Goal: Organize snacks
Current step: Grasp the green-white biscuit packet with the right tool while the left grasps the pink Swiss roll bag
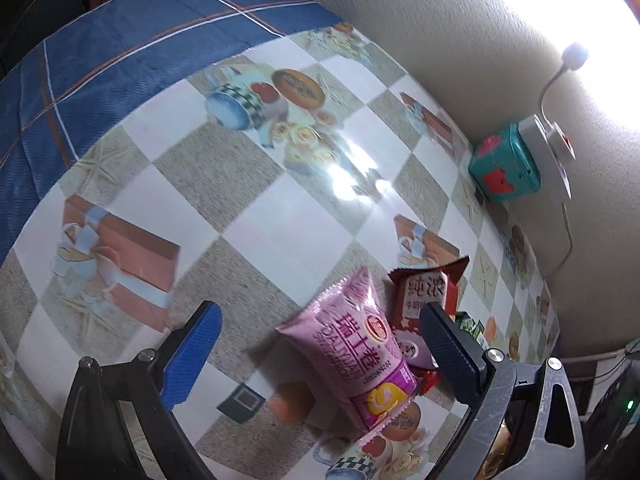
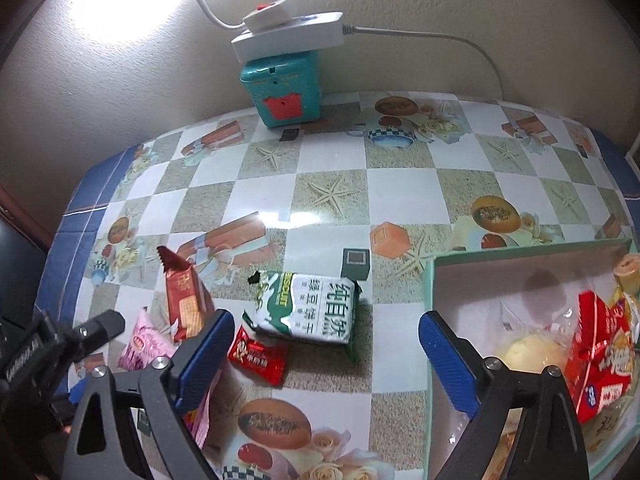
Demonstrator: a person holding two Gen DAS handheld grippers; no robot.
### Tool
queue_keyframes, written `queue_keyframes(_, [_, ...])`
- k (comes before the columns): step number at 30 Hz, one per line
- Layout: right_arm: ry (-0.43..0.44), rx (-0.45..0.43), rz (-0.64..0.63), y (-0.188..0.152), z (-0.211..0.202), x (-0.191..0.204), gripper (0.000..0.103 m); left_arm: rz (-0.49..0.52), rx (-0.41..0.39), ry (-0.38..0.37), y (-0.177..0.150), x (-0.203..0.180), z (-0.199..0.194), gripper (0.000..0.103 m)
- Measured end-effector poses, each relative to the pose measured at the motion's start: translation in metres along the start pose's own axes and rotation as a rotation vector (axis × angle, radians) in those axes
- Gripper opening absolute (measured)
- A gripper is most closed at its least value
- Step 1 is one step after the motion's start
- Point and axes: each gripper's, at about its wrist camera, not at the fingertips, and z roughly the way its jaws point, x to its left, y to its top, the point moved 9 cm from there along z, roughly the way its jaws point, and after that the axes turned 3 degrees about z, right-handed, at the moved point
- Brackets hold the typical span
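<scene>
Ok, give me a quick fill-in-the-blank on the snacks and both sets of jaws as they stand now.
1. The pink pack lies between the left gripper's ____ jaws.
2. The power strip sits on top of the ____ box.
3. The green pack lies on the table, ____ the tray.
4. The right gripper holds ____.

Missing: open; teal; outside; nothing

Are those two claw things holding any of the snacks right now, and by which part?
No, nothing is held. The left gripper stands open around the pink packet without pinching it; the right gripper is open above the green biscuit pack.
</scene>
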Motion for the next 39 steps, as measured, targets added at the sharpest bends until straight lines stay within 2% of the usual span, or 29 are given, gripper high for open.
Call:
queue_keyframes(3, [-0.004, 0.024, 0.004, 0.003, 0.009, 0.002, 0.087, -0.006, 0.023, -0.017, -0.006, -0.004, 0.004, 0.096])
queue_keyframes(6, [-0.02, 0.045, 0.016, 0.004, 0.019, 0.001, 0.086, -0.014, 0.044, -0.025, -0.009, -0.007, 0.008, 0.096])
queue_keyframes(13, [-0.022, 0.084, 0.024, 0.004, 0.034, 0.006, 0.086, 0.002, 0.06, -0.011, -0.015, -0.013, 0.015, 0.095])
queue_keyframes(18, [-0.024, 0.101, 0.027, 0.002, 0.04, 0.008, 0.086, 0.037, 0.051, 0.034, -0.017, -0.017, 0.017, 0.095])
queue_keyframes(19, [-0.026, 0.103, 0.025, 0.002, 0.041, 0.008, 0.086, 0.04, 0.048, 0.041, -0.017, -0.018, 0.017, 0.093])
queue_keyframes(20, [-0.029, 0.105, 0.025, 0.002, 0.042, 0.008, 0.086, 0.047, 0.046, 0.052, -0.017, -0.018, 0.017, 0.085])
queue_keyframes(21, [-0.03, 0.107, 0.026, 0.002, 0.043, 0.008, 0.086, 0.062, 0.042, 0.071, -0.017, -0.018, 0.017, 0.082])
queue_keyframes(24, [-0.035, 0.116, 0.039, 0.003, 0.048, 0.006, 0.086, 0.076, 0.046, 0.075, -0.018, -0.019, 0.017, 0.079])
queue_keyframes(26, [-0.039, 0.122, 0.041, 0.002, 0.05, 0.005, 0.085, 0.085, 0.047, 0.078, -0.018, -0.022, 0.019, 0.071])
queue_keyframes(28, [-0.048, 0.119, 0.03, 0.003, 0.051, 0.006, 0.085, 0.098, 0.046, 0.081, -0.018, -0.024, 0.02, 0.069])
queue_keyframes(32, [-0.051, 0.114, 0.017, 0.003, 0.05, 0.007, 0.081, 0.103, 0.045, 0.064, -0.017, -0.025, 0.021, 0.058])
queue_keyframes(34, [-0.044, 0.11, 0.012, 0.004, 0.05, 0.009, 0.074, 0.105, 0.041, 0.056, -0.017, -0.024, 0.02, 0.056])
queue_keyframes(39, [-0.04, 0.102, 0.002, 0.003, 0.048, 0.01, 0.068, 0.097, 0.033, 0.04, -0.014, -0.019, 0.018, 0.053])
